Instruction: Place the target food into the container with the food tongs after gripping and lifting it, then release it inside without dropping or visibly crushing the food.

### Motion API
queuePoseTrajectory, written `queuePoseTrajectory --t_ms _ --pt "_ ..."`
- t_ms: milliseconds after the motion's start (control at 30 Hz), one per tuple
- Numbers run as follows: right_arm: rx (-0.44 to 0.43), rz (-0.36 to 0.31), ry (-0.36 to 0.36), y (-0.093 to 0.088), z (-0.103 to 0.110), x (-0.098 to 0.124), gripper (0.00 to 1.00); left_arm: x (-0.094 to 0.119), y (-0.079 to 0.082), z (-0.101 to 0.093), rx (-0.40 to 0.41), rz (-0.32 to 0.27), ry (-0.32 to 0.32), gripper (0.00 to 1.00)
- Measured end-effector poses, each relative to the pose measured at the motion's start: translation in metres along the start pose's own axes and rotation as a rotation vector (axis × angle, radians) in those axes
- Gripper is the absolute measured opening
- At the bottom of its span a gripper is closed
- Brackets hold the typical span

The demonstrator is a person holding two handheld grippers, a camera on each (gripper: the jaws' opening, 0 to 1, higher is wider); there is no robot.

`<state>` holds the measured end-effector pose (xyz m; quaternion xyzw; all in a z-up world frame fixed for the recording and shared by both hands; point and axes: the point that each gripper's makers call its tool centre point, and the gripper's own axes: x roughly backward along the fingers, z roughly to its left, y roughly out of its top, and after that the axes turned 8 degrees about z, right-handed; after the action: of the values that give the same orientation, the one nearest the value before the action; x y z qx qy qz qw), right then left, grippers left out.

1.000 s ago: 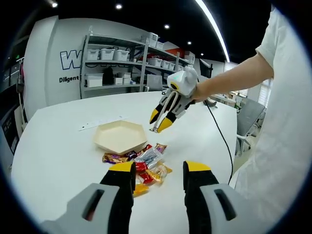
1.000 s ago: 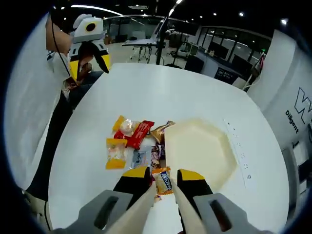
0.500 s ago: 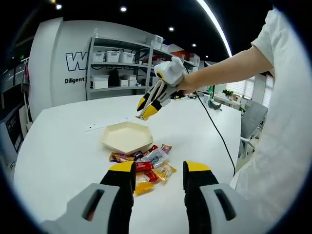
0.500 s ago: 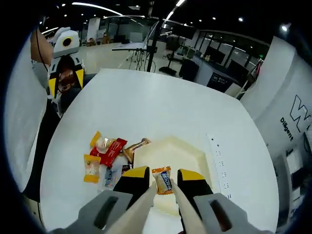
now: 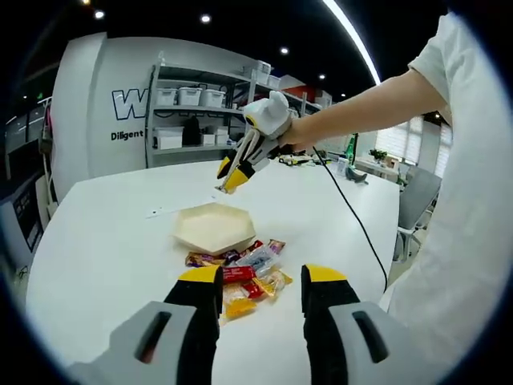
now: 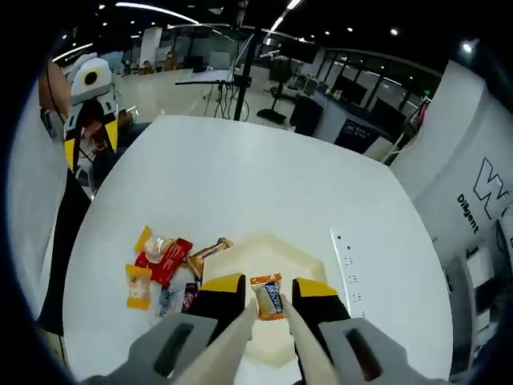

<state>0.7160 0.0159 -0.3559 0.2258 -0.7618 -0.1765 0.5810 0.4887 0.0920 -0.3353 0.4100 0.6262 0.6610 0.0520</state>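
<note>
The white bench [image 6: 264, 168] spreads across the middle of the right gripper view, and the cream hexagonal container [image 6: 268, 261] sits at lower centre with the pile of wrapped snacks [image 6: 164, 265] just beside it, toward the lower left. The right gripper [image 6: 268, 290], at bottom centre, is closed on the food tongs [image 6: 240, 337], whose tips pinch an orange wrapped candy [image 6: 268, 295] hanging above the container. In the left gripper view the left gripper [image 5: 262, 282] stands open and empty at the bottom, near the snacks. To finish well, I judge the candy should go down low over the container's middle, then the squeeze should ease gently so it slips out without bouncing over the rim. Compared with a second ago, the candy has travelled from above the pile to above the container, and the container now sits more squarely under the tongs.
</note>
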Motion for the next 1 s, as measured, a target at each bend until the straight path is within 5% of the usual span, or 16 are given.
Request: queuePoseTrajectory --t_ms 1000 --pt "-0.009 0.010 -0.027 0.012 -0.015 0.004 0.19 0.001 0.004 0.000 -0.006 -0.004 -0.002 0.37"
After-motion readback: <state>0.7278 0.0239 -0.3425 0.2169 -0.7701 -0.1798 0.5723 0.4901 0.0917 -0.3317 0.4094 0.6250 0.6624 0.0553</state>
